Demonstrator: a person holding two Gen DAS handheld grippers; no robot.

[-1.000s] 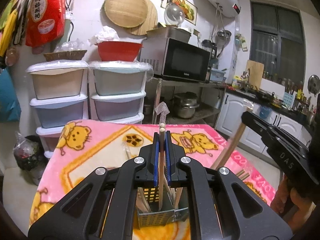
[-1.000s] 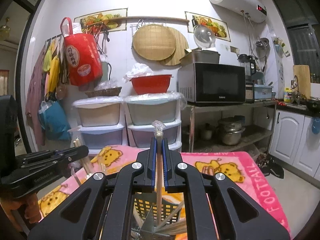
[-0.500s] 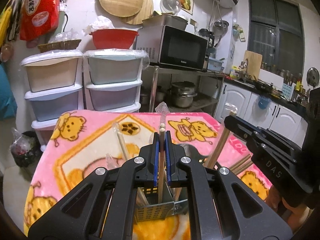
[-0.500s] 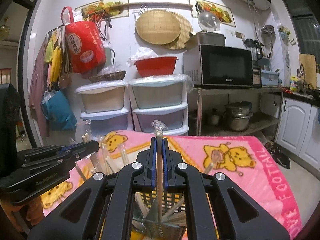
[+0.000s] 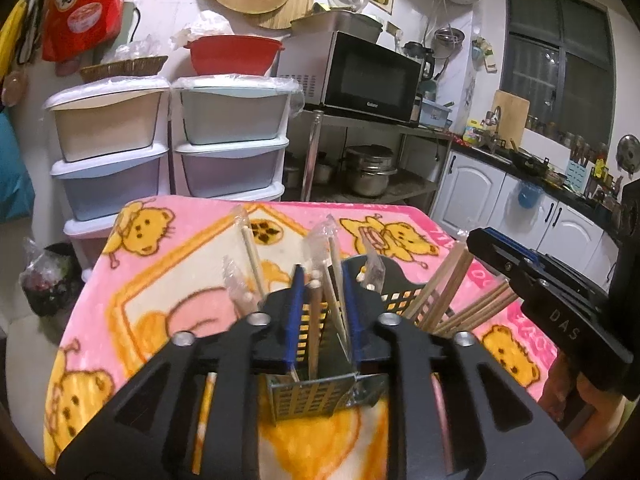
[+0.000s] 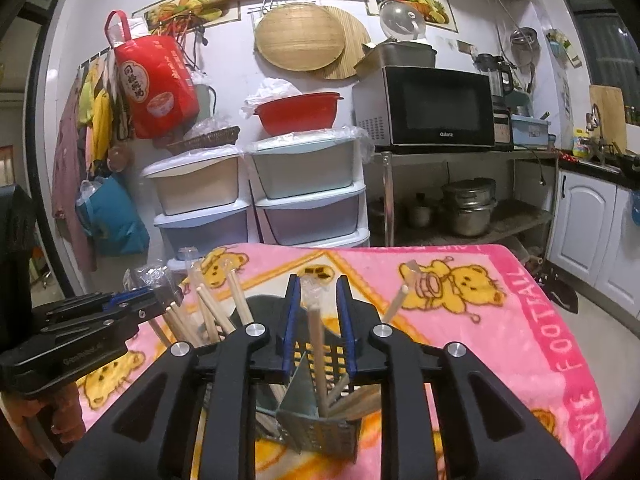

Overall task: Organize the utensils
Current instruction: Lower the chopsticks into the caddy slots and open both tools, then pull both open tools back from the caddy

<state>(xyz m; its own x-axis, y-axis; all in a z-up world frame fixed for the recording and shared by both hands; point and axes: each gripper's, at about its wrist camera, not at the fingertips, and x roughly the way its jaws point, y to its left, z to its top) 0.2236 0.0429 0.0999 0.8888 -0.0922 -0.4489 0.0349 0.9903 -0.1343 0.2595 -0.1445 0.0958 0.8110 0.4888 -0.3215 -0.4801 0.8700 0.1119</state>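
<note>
A perforated metal utensil holder (image 5: 308, 398) (image 6: 320, 428) stands on the pink blanket and holds several wooden chopsticks, some in clear wrappers. My left gripper (image 5: 322, 280) hangs just above it. Its jaws are opening around a wrapped chopstick pair (image 5: 315, 320) that stands in the holder, and a gap shows beside the blue pads. My right gripper (image 6: 318, 294) is over the same holder from the other side. Its jaws are opening too, and a wrapped chopstick pair (image 6: 316, 340) stands loose between them. Each gripper shows in the other's view: right gripper (image 5: 478, 240), left gripper (image 6: 162, 294).
A pink bear-print blanket (image 6: 500, 320) covers the table, whose far edge is close behind the holder. Beyond stand stacked plastic drawers (image 6: 308, 192), a metal rack with a microwave (image 6: 436, 108) and pots, and white cabinets (image 5: 472, 188) at the right.
Both grippers have sunk toward the holder with their chopsticks. Their jaws, pressed shut on the sticks before, have parted, and the sticks now stand in the holder.
</note>
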